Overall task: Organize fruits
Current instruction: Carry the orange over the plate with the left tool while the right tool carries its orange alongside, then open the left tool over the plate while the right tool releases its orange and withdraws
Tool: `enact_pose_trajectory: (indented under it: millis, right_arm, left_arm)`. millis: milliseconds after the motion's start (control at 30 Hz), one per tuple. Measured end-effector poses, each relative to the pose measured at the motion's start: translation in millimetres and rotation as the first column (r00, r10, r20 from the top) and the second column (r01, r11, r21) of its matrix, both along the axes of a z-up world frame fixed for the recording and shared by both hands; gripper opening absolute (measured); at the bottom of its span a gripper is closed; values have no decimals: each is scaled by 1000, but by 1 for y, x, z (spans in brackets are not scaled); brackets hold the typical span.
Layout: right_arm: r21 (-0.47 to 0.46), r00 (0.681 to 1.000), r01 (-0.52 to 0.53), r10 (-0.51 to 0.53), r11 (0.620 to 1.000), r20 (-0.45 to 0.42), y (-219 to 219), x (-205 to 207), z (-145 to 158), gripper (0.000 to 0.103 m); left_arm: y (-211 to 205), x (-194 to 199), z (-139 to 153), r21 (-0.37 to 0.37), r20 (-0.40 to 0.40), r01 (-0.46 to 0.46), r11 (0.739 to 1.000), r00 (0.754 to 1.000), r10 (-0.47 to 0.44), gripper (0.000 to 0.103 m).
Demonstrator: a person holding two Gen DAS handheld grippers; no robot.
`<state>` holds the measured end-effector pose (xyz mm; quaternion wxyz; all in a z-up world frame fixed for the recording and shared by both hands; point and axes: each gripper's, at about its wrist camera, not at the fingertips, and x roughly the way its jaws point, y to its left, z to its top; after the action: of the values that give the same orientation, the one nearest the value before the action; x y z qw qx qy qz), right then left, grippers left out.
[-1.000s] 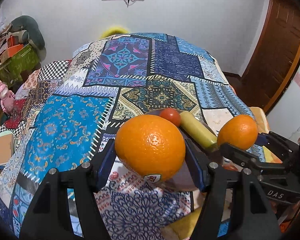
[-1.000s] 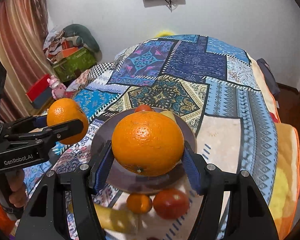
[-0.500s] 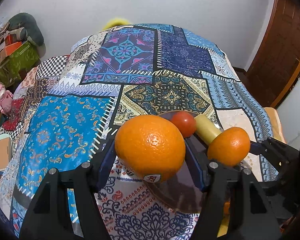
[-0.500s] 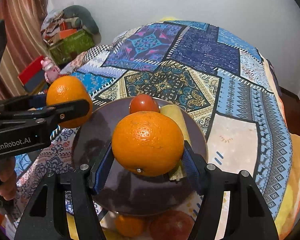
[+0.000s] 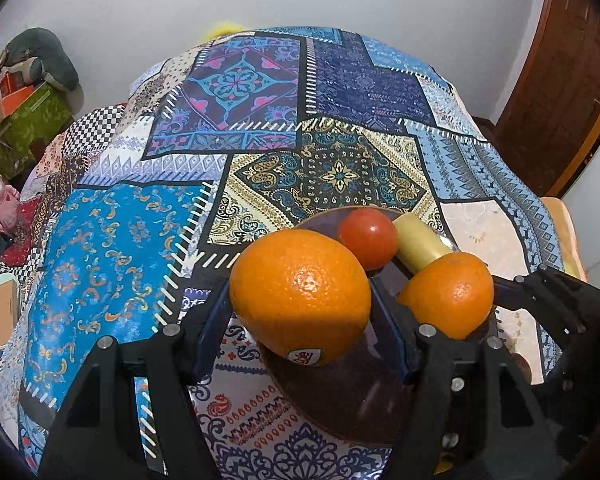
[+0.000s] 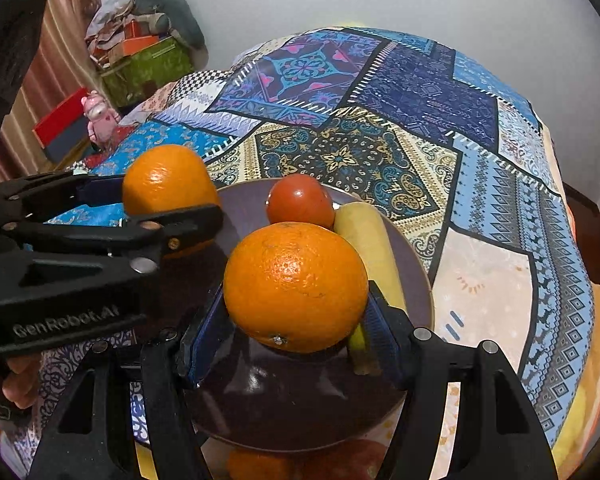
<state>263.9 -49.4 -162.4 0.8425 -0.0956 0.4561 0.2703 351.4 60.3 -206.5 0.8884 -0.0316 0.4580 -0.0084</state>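
Each gripper is shut on an orange over a dark brown plate (image 6: 284, 412) (image 5: 352, 400). My left gripper (image 5: 300, 316) clamps a stickered orange (image 5: 300, 292) at the plate's left side; in the right wrist view that orange (image 6: 164, 180) sits in the left gripper (image 6: 172, 216). My right gripper (image 6: 296, 320) grips the second orange (image 6: 296, 284) above the plate's middle; it shows as the smaller orange (image 5: 452, 292) in the left wrist view. On the plate lie a red tomato (image 6: 300, 200) (image 5: 368, 236) and a yellow banana (image 6: 368, 248) (image 5: 420, 244).
A patchwork cloth (image 5: 260, 128) covers the bed-like surface. Below the plate's near rim, a small orange fruit (image 6: 256, 464) and a red one (image 6: 348, 460) lie partly hidden. Boxes and a pink toy (image 6: 96, 116) stand at the left; a wooden door (image 5: 560, 80) is at the right.
Both grippers have come down and forward over the plate with their oranges. The plate, tomato and banana look larger and nearer. The two oranges are closer together.
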Motion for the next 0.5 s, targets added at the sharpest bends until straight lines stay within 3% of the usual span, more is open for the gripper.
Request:
enact_pose_trajectory:
  millis: [333, 500]
  right_arm:
    - [-7, 999, -23, 23, 1000, -39, 7, 0, -9, 63]
    - [12, 998, -20, 21, 1000, -57, 3, 1, -9, 63]
  left_arm:
    - [-5, 1, -6, 10, -21, 26, 1000, 999, -25, 67]
    - [-5, -9, 3, 5, 19, 40, 999, 999, -40, 67]
